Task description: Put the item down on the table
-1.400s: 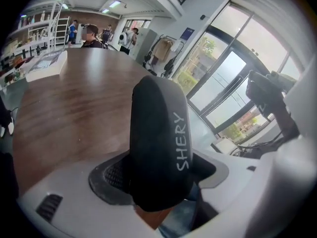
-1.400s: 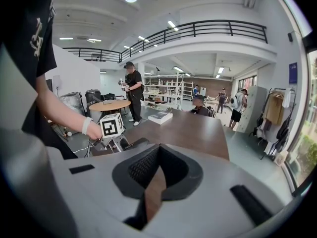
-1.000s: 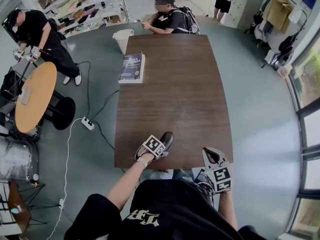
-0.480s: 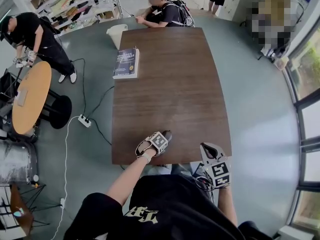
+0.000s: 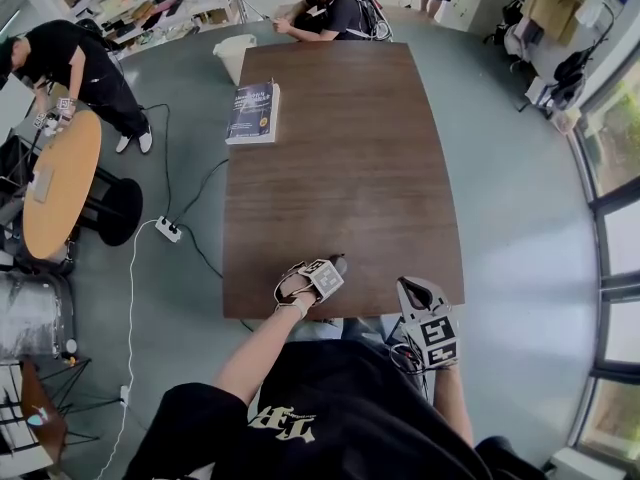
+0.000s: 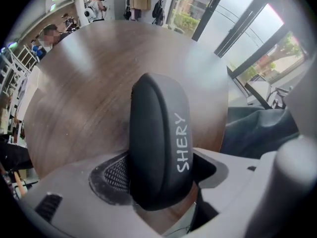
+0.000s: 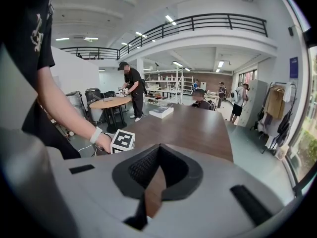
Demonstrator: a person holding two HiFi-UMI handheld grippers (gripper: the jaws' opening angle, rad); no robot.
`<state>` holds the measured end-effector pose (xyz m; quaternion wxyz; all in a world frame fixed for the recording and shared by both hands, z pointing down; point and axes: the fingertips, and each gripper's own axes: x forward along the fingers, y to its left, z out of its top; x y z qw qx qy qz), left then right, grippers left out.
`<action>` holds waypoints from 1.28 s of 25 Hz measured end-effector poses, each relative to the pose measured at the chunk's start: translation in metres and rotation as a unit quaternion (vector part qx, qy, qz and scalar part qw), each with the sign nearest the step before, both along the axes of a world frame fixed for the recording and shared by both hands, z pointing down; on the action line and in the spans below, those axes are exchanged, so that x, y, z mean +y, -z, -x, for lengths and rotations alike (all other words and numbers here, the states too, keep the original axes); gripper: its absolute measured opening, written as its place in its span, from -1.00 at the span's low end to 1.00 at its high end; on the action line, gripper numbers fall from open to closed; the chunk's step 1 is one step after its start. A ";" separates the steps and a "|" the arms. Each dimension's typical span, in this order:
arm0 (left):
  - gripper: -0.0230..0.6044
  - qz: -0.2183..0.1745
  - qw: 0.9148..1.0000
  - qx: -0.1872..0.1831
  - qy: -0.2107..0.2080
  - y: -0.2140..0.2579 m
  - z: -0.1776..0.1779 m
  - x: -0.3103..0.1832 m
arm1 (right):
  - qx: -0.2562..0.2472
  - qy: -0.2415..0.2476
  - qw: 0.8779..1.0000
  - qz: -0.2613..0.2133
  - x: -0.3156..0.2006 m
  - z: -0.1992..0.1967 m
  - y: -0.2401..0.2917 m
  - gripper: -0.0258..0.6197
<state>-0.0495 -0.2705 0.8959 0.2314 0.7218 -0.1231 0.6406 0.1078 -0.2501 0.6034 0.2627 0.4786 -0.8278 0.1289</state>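
Note:
A black oblong case (image 6: 157, 144) with white lettering stands on end between the jaws of my left gripper (image 5: 328, 270), which is shut on it. In the head view the case (image 5: 338, 264) pokes out just over the near edge of the brown table (image 5: 340, 148); whether it touches the wood I cannot tell. My right gripper (image 5: 412, 293) hovers beside the table's near right corner, off the tabletop. In the right gripper view my right gripper (image 7: 157, 151) has its dark pads closed together with nothing between them.
A blue book (image 5: 253, 113) lies at the table's far left edge, with a white bin (image 5: 235, 53) on the floor behind it. A person (image 5: 335, 13) sits at the far end. A round wooden table (image 5: 60, 183), a power strip (image 5: 167, 230) and cables are at left.
The head view has shifted a little. My left gripper, still holding the case, has edged slightly forward over the near table edge. The right gripper has barely moved.

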 end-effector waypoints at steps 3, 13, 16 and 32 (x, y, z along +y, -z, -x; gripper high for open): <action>0.17 0.006 1.000 -0.004 -0.011 -0.002 0.002 0.001 | 0.000 0.004 1.000 -0.002 -0.002 0.004 -0.001 -0.96; 0.17 -0.017 0.999 -0.008 -0.037 -0.001 0.005 0.003 | 0.007 -0.004 1.000 -0.001 0.002 -0.004 -0.002 -0.96; 0.17 -0.029 0.999 -0.001 -0.042 -0.004 0.003 0.003 | 0.007 -0.009 1.000 0.001 0.005 -0.007 -0.002 -0.96; 0.17 -0.074 0.997 0.018 -0.006 0.017 0.029 -0.003 | 0.005 -0.009 1.000 -0.002 0.014 -0.007 -0.001 -0.96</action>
